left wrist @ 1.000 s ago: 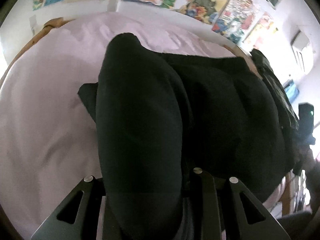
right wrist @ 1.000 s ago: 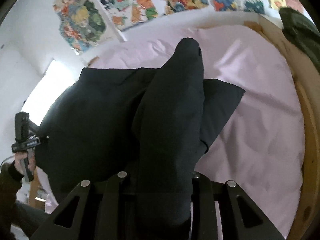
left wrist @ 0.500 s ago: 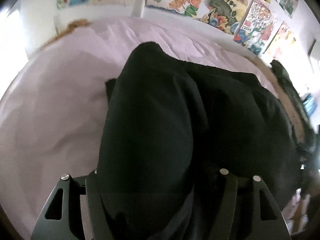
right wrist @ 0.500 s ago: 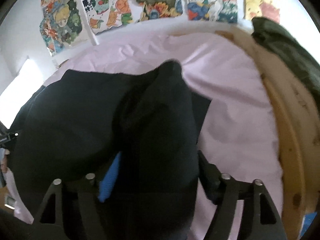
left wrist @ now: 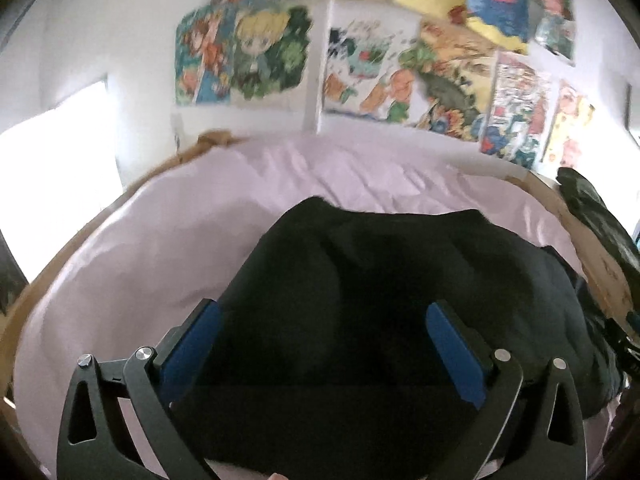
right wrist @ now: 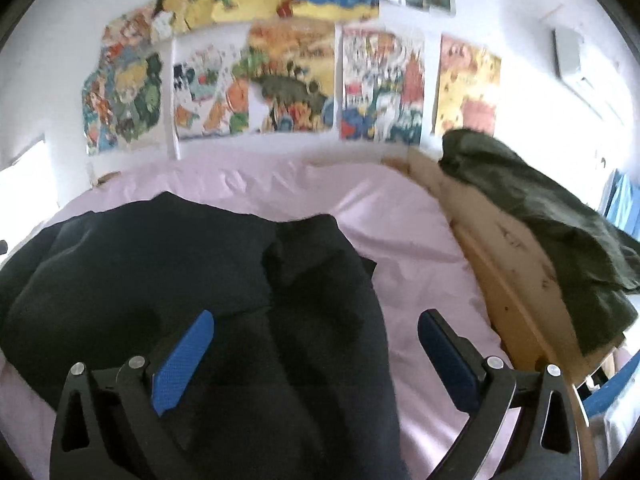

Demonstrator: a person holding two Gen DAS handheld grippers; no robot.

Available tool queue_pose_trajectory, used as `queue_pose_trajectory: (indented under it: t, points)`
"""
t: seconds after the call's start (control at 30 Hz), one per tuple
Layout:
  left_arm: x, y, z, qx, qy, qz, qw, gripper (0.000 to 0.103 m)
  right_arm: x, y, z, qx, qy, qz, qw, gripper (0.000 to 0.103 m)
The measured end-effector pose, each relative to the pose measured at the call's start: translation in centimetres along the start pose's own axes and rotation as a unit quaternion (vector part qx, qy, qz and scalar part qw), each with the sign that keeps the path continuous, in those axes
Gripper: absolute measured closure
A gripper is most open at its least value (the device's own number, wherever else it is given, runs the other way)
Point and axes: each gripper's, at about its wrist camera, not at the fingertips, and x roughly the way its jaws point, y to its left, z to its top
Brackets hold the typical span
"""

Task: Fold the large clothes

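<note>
Left tongs [left wrist: 322, 330]: jaws spread wide, having just been opening; blue pads [left wrist: 192, 344] stand clear either side of the black garment [left wrist: 400, 280], which runs between them but is not pinched.

Right tongs [right wrist: 316, 336]: likewise wide apart, just been opening. The garment's [right wrist: 200, 264] right-hand fold passes between the pads [right wrist: 182, 364]; neither pad presses on it, and the far pad sits over bare sheet.

Garment: large, black, lying bunched in a low heap on the bed's pale pink sheet [left wrist: 160, 216] [right wrist: 400, 216], toward the near edge (exact fold lines hard to read, fabric too dark).

Surroundings: wooden bed frame [right wrist: 520, 264] at the right side, a dark green cloth [right wrist: 540, 208] draped over it, apart from the black garment. Colourful posters [right wrist: 292, 80] on the white wall behind the bed. Bright window [left wrist: 60, 168] at left.
</note>
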Motion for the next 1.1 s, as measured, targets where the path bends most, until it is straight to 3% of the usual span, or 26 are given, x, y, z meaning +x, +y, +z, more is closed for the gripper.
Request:
queue_pose_trajectory:
  t: [0.13, 0.3, 0.5, 0.73, 1.1]
  points:
    - [-2.1, -2.9, -1.5, 0.048, -0.023, 0.020, 0.9983, 0.002, -2.4, 1.0, -2.0, 0.009, -0.025, -0.008, 1.000, 0.000]
    - [-4.4, -4.4, -5.0, 0.066, -0.035, -0.005, 0.9972, 0.002, -5.3, 1.3, -4.0, 0.060, -0.034, 0.024, 0.997, 0.000]
    - [-7.1, -6.2, -8.9, 0.120, -0.052, -0.014, 0.9913, 0.002, -9.1, 1.2, -5.0, 0.091, -0.059, 0.025, 0.994, 0.000]
    - [-10.3, -6.1, -10.8, 0.101, -0.074, -0.030, 0.9917, 0.002, -11.8, 2.2, -5.6, 0.090, -0.069, 0.040, 0.993, 0.000]
    - [-12.6, -4.4, -12.9, 0.070, -0.084, 0.005, 0.9940, 0.002, -14.4, 6.1, -8.1, 0.045, -0.050, 0.066, 0.996, 0.000]
